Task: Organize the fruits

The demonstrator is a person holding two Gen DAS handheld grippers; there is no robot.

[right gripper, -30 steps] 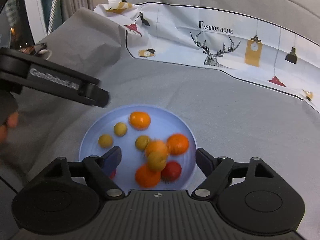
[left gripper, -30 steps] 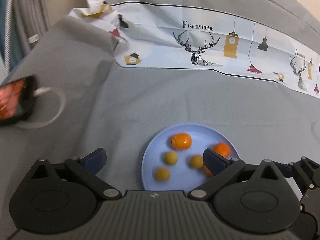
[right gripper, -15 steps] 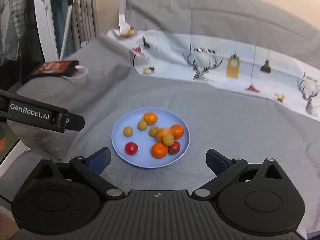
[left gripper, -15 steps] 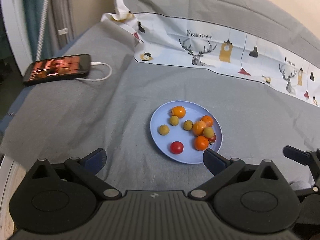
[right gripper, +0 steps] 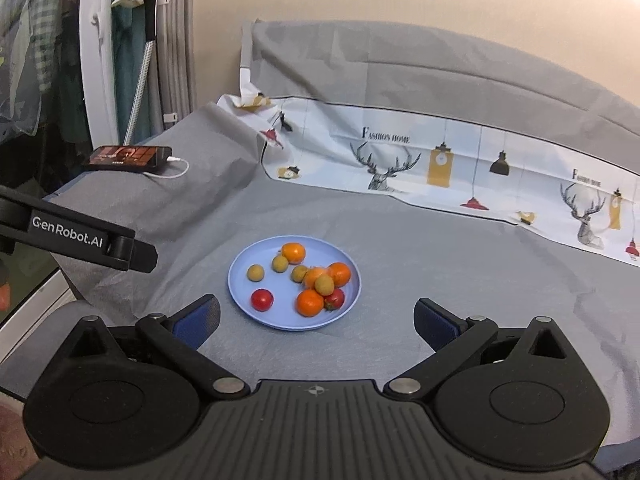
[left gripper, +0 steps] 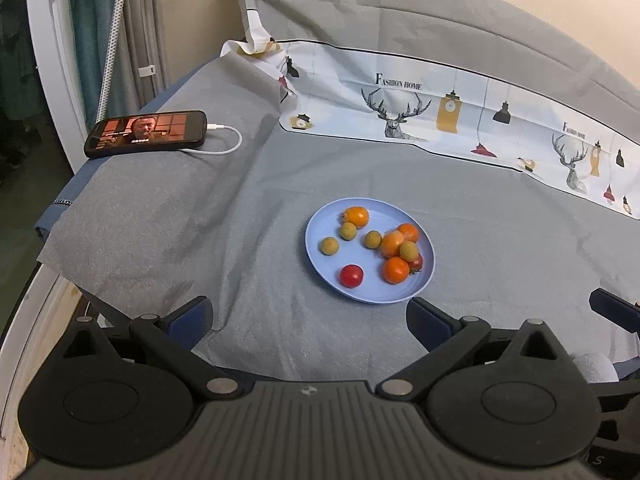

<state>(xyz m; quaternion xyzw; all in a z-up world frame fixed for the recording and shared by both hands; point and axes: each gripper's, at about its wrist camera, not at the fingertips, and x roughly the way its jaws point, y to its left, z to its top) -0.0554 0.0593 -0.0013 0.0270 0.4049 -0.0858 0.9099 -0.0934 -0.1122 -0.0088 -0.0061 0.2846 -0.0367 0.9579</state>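
Both spread wide and empty: left tool [left gripper: 308, 322] and right tool [right gripper: 316, 318], each short of the round pale-blue plate [right gripper: 240, 280] on the grey-clothed table [right gripper: 440, 280]. Heaped on that plate: orange, yellow-green and red fruits [right gripper: 310, 302]. Legible: "GenRobot.AI" in white on the left tool's black finger [right gripper: 80, 238], "FASHION HOME" on the white deer-printed cloth [right gripper: 400, 156].

"Fashion home" on printed cloth [right gripper: 440, 160]; "GenRobot.AI" on left hand-held gripper [right gripper: 80, 236].

phone [left gripper: 146, 133] charging, deer-print cloth [left gripper: 440, 112] behind.
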